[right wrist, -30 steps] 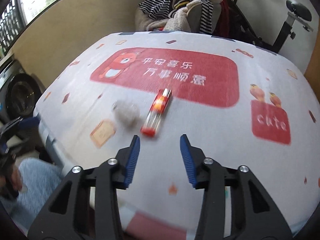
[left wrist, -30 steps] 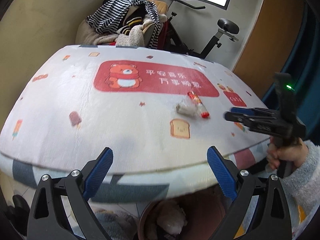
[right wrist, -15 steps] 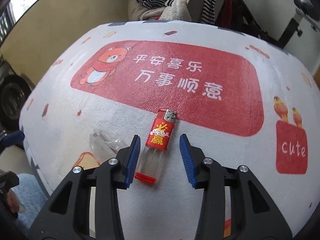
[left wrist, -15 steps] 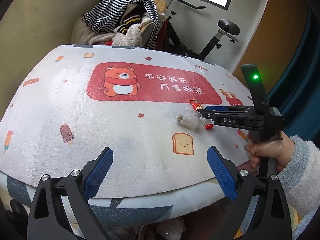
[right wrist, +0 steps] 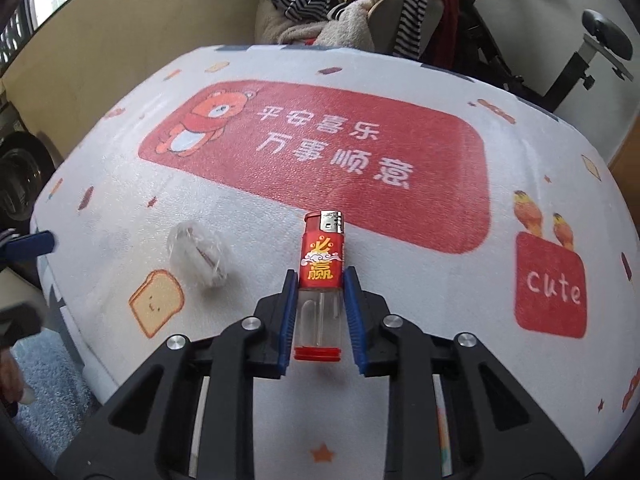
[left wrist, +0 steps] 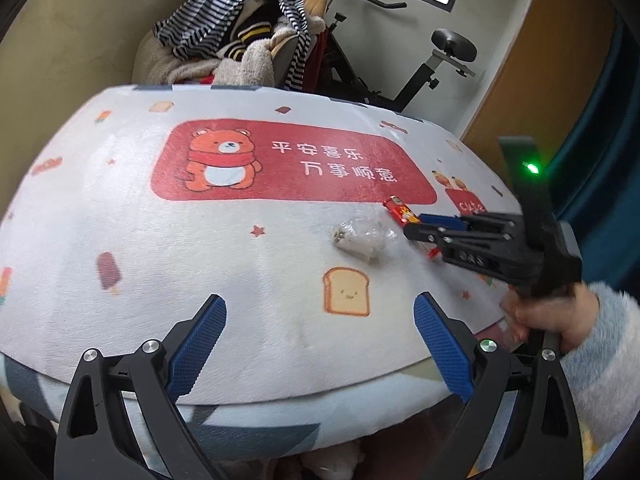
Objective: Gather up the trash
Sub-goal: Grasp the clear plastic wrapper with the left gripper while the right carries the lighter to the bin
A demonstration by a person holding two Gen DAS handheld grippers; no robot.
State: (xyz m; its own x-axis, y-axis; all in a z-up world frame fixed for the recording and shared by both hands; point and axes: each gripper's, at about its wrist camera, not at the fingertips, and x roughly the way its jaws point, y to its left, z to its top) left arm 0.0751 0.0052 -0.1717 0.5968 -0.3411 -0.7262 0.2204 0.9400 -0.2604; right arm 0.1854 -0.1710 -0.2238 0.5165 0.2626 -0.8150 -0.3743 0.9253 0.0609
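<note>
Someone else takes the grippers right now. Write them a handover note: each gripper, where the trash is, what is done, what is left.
Right gripper: jaws closed around the red lighter, blue pads at both sides of its clear body; it lies on the table cover, not yet lifted.
Left gripper: open, empty, hovering at the near edge of the table.
Crumpled clear wrapper: loose on the cover, left of the lighter, beside the toast print.
Done: lighter gripped.
Left: lift the lighter away, then pick up the wrapper, probably with the left gripper. A bin is not clearly visible now.
</note>
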